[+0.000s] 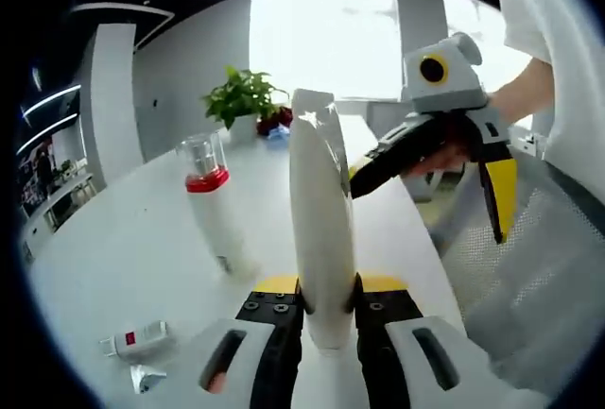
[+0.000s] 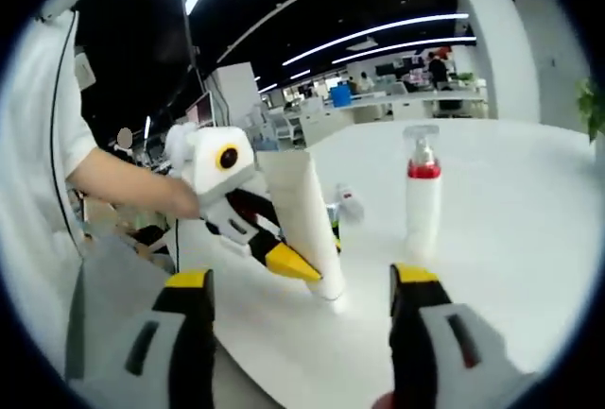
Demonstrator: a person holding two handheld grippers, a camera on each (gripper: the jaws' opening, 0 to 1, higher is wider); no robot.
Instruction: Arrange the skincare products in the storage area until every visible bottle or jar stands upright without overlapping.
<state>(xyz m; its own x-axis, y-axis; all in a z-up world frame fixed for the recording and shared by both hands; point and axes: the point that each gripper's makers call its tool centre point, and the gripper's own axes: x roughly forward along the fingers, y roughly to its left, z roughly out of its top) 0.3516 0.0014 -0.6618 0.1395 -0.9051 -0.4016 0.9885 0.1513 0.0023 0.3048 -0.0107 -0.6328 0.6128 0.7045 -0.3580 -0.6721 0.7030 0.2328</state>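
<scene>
A white squeeze tube [image 1: 321, 230] stands on end on the white table [image 1: 123, 258], cap down, with my left gripper [image 1: 321, 300] shut on its lower part. In the right gripper view the same tube [image 2: 304, 225] leans slightly, with the left gripper [image 2: 301, 265] clamped on it from the left. A white spray bottle [image 1: 210, 203] with a red band and a clear cap stands upright left of the tube, also seen as the spray bottle [image 2: 423, 203]. My right gripper [image 2: 302, 319] is open and holds nothing. That right gripper [image 1: 427, 196] hovers to the right of the tube.
A small white tube with a red label [image 1: 137, 340] lies flat near the front left, beside another small item [image 1: 146, 378]. A potted plant [image 1: 244, 97] stands at the far end. The table edge [image 1: 440, 272] runs close on the right. A person's arm [image 2: 123, 182] reaches in.
</scene>
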